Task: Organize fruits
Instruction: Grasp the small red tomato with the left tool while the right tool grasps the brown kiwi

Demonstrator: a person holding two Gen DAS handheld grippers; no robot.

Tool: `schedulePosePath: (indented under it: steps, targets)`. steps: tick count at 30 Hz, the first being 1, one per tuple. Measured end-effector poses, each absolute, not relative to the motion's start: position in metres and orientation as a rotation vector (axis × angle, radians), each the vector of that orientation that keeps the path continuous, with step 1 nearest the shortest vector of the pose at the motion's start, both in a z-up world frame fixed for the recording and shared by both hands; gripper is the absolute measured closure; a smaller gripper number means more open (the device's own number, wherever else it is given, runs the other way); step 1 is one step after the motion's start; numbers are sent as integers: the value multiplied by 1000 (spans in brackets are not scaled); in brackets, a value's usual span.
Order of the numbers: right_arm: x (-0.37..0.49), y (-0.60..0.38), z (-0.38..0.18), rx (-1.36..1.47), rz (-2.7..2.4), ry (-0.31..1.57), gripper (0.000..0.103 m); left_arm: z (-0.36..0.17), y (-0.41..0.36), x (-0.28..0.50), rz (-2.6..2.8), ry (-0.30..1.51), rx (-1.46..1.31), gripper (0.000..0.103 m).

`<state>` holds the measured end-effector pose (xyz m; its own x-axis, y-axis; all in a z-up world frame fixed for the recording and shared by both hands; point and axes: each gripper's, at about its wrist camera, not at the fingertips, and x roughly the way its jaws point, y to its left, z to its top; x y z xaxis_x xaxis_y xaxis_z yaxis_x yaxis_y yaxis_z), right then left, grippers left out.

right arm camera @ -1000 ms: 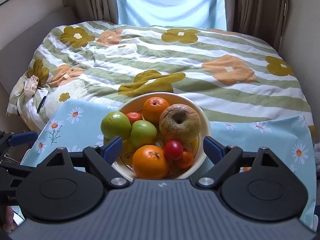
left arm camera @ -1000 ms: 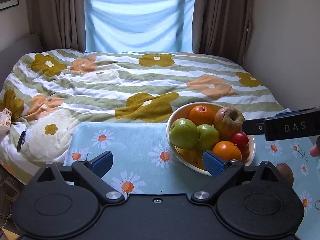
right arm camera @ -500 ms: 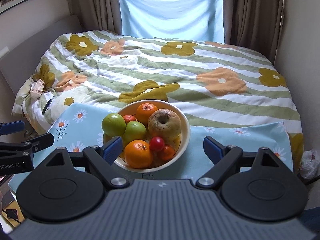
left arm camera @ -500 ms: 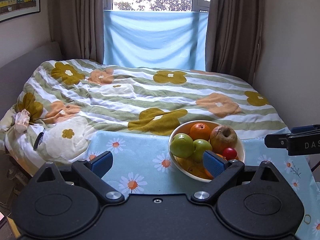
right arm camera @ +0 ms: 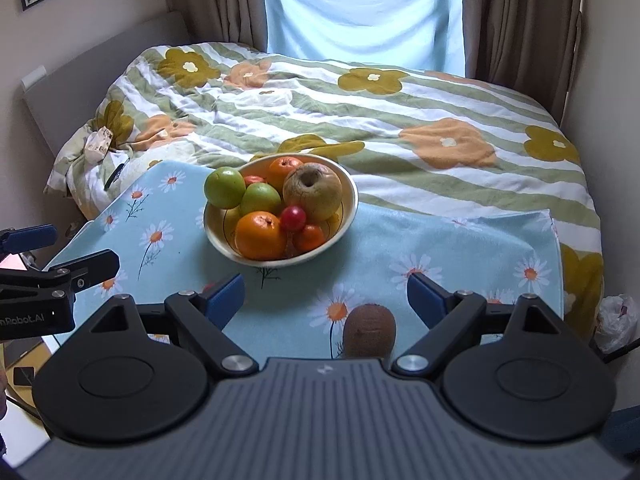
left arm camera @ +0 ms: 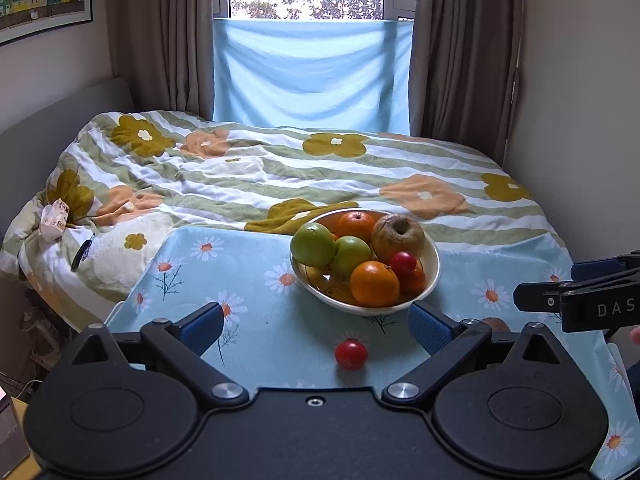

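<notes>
Landmark: the bowl [left arm camera: 434, 270], cream, standing on the daisy-print cloth [left arm camera: 248, 280] that covers the desk, with the bed [left arm camera: 280, 168] just behind it. The bowl is heaped: a wrinkled brown apple [left arm camera: 397, 235] at its far right, two green apples [left arm camera: 313, 243] on its left, an orange [left arm camera: 375, 283] at its near rim and another orange at the back, small red fruits between them. Judged mostly done. Two pieces lie outside: a brown kiwi [right arm camera: 370, 330] on the cloth in front of the bowl and to its right, and a small red tomato [left arm camera: 351, 353] on the cloth directly in front of the bowl. Left tongs [left arm camera: 316, 326] spread wide, holding nothing, the tomato lying on the cloth between their pads in that view. Right tongs [right arm camera: 326, 298] likewise spread and empty, in front of the bowl over the kiwi. Remaining, by my estimate: both strays into the bowl.
</notes>
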<state>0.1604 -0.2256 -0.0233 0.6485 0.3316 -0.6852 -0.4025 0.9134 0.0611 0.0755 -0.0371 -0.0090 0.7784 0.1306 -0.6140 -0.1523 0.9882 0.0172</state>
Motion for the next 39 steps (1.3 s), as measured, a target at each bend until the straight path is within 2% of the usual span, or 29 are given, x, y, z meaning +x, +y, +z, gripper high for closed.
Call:
schedulePosePath:
  steps: [8, 16, 21, 28, 31, 35, 37, 39]
  targets:
    - [153, -247, -52, -133, 416, 767, 0, -42, -58, 71, 159, 690, -33, 3]
    - [168, -266, -95, -73, 422, 779, 0, -87, -65, 97, 152, 688, 3, 3]
    - [177, -265, -115, -61, 415, 780, 0, -108, -66, 118, 128, 706, 27, 7]
    - [182, -265, -132, -34, 402, 792, 0, -128, -65, 136, 104, 757, 55, 26]
    - [185, -266, -137, -24, 397, 798, 0, -134, -65, 142, 130, 778, 76, 29]
    - [187, -265, -140, -29, 396, 802, 0, -140, -64, 148, 117, 801, 83, 44]
    - [189, -264, -142, -35, 393, 803, 0, -141, -65, 150, 104, 794, 92, 48]
    - [189, -264, -144, -29, 390, 806, 2, -140, -65, 151, 89, 794, 87, 63]
